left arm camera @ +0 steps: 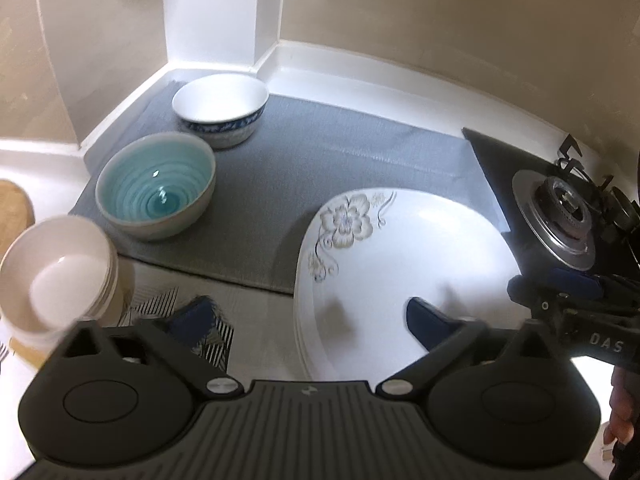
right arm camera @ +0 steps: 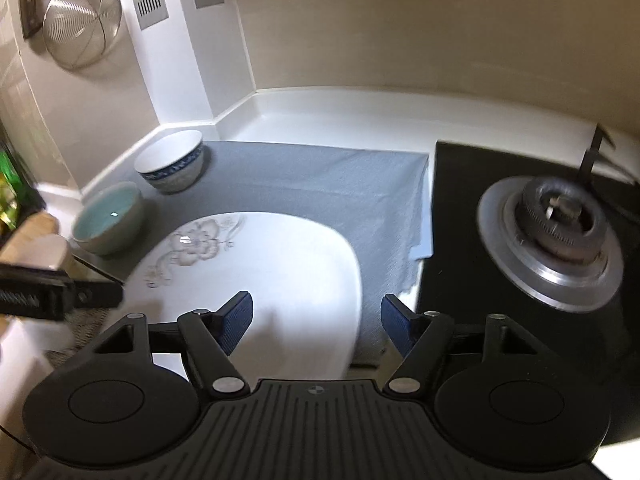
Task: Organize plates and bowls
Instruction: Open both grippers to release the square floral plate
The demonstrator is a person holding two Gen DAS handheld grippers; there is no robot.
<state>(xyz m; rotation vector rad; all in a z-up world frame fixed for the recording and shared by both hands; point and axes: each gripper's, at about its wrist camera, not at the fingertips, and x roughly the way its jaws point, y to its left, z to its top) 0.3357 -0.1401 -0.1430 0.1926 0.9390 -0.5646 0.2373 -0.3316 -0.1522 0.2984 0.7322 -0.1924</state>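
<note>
The floral plate [left arm camera: 408, 248] lies partly on the grey mat [left arm camera: 320, 152] on the desk, directly under both tools. The right hand-held gripper [right arm camera: 316, 322] stands apart, empty, straddling the plate's right edge; the left hand-held gripper [left arm camera: 308, 318] is spread wide, also empty, over its left edge. The teal bowl [left arm camera: 156, 188] and the blue-patterned bowl [left arm camera: 220, 108] sit farther left and back, probably nearer the left one.

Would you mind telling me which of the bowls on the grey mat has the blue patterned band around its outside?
The white bowl in the far corner by the wall; the teal-glazed bowl nearer the front has a plain outside.
</note>
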